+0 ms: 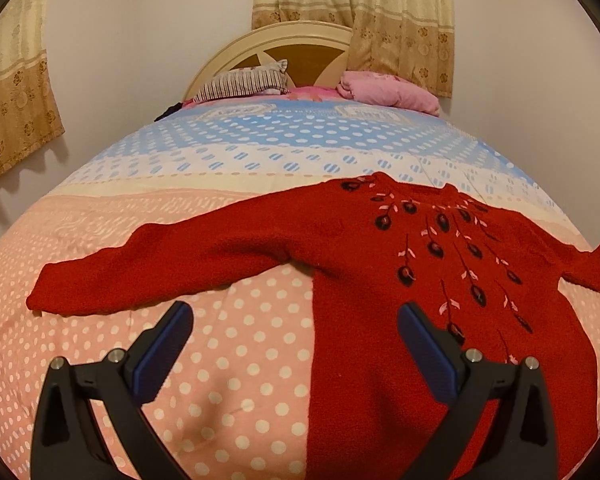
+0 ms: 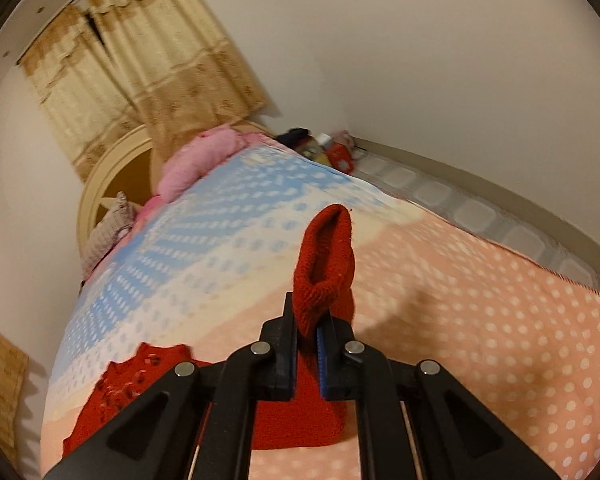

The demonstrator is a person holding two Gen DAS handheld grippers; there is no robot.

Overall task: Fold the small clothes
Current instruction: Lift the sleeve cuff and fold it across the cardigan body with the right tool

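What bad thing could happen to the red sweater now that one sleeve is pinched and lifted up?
1. The right gripper pinches only the cuff of the sleeve, so the knit might slip out of the fingers or stretch.
2. The left gripper is open and holds nothing, so the red sweater could slide or bunch on the bedspread when the sleeve is pulled across.
3. The other sleeve lies spread out, so the fold could turn out lopsided.

One red sweater [image 1: 340, 240], two pillows [image 1: 244, 82].
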